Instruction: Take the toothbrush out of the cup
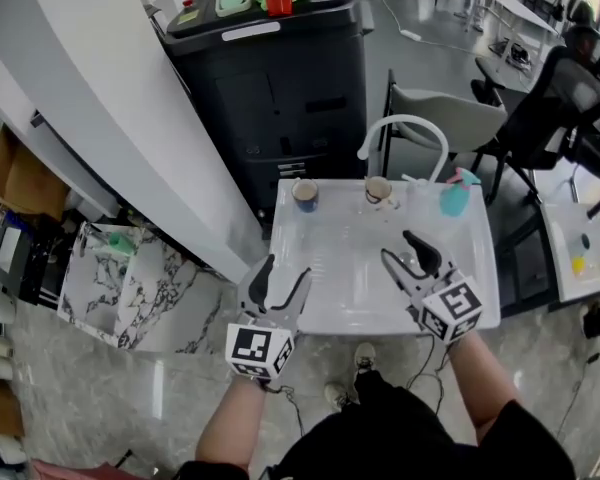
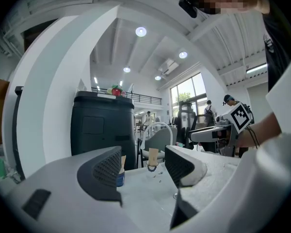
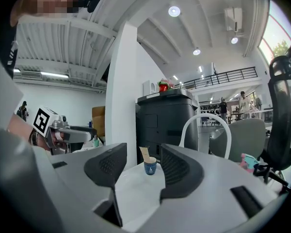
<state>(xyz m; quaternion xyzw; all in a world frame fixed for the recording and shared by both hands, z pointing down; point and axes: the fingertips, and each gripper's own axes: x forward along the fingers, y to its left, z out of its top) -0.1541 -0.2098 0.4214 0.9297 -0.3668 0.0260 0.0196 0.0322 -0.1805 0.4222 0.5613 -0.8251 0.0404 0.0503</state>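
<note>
A small blue cup stands at the far left of the white table, with a tan toothbrush handle sticking up out of it. In the right gripper view the blue cup shows between the jaws, well ahead of them. My left gripper hovers open over the table's near left corner, holding nothing. My right gripper is open and empty over the table's middle right. In the left gripper view the blue cup is half hidden behind the left jaw.
A second cup with a tan piece in it stands at the far middle of the table. A teal object lies at the far right. Behind the table are a tall black machine and a white-framed chair. A marble counter lies to the left.
</note>
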